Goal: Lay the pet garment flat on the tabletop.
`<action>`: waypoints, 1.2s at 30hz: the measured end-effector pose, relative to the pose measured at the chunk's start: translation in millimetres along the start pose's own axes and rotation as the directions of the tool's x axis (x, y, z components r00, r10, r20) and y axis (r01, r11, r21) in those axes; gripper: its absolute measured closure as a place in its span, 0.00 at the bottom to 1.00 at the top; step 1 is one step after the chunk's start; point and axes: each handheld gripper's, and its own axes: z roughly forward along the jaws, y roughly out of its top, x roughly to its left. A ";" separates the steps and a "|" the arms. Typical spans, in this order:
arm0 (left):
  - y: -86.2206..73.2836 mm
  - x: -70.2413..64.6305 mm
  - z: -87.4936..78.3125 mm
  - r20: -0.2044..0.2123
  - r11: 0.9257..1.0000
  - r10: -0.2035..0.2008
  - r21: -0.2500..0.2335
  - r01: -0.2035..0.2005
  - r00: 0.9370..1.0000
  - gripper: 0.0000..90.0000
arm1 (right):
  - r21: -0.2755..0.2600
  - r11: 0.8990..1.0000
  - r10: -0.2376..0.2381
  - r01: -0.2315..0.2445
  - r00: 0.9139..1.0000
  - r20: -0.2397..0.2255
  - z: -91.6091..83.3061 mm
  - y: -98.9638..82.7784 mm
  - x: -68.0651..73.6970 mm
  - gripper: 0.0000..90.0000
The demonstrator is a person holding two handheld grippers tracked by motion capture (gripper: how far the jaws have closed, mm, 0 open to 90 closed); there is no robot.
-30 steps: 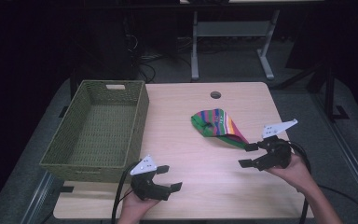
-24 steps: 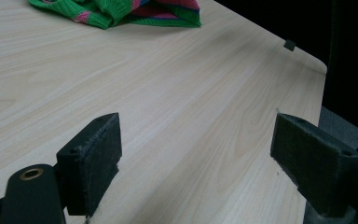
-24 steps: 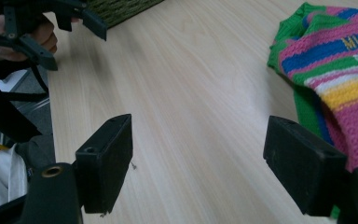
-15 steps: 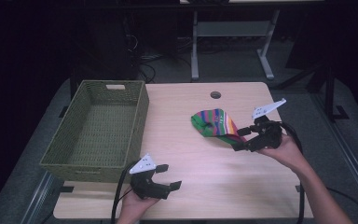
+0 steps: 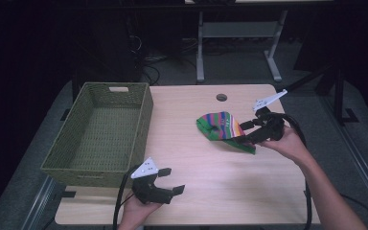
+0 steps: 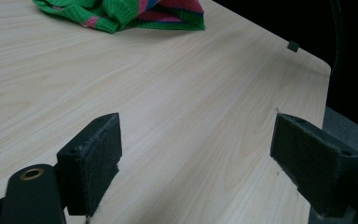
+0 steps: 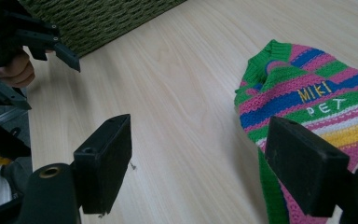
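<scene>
A knitted pet sweater (image 5: 219,127) in green, pink, blue and yellow stripes lies crumpled on the table right of centre. It reads "MIKI PET" in the right gripper view (image 7: 307,88). My right gripper (image 5: 239,132) is open at the sweater's right edge, jaws pointing left. In its own view (image 7: 214,158) the right jaw is over the knit and the left jaw over bare wood. My left gripper (image 5: 173,180) rests open near the front edge, nothing between its jaws (image 6: 196,154). The sweater (image 6: 130,11) lies far ahead of it.
A green woven basket (image 5: 100,134) stands empty on the left part of the table, its side wall (image 7: 102,18) also seen from the right gripper. A round cable hole (image 5: 221,97) sits near the far edge. Bare wood (image 5: 206,182) lies between the grippers.
My right gripper has moved left and away from the person, from right of the sweater to its right edge. It stays open. The left gripper has not moved.
</scene>
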 end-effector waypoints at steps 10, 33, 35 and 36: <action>-0.3 1.2 -1.1 0.002 1.000 -0.006 -0.008 0.006 1.000 0.18 | 0.026 1.000 0.010 -0.010 1.000 0.013 10.2 15.7 -10.9 0.25; 0.4 3.2 -1.8 0.004 1.000 -0.008 -0.009 0.008 1.000 0.18 | 0.112 0.991 0.062 -0.072 0.993 0.097 54.4 31.7 -51.1 0.26; 0.6 3.4 -2.4 0.007 1.000 -0.009 -0.011 0.009 1.000 0.18 | 0.117 0.990 0.067 -0.079 0.992 0.105 56.0 32.3 -53.0 0.26; 0.8 3.7 -2.7 0.008 1.000 -0.009 -0.011 0.009 1.000 0.18 | 0.118 0.989 0.074 -0.086 0.991 0.108 57.0 32.6 -53.6 0.26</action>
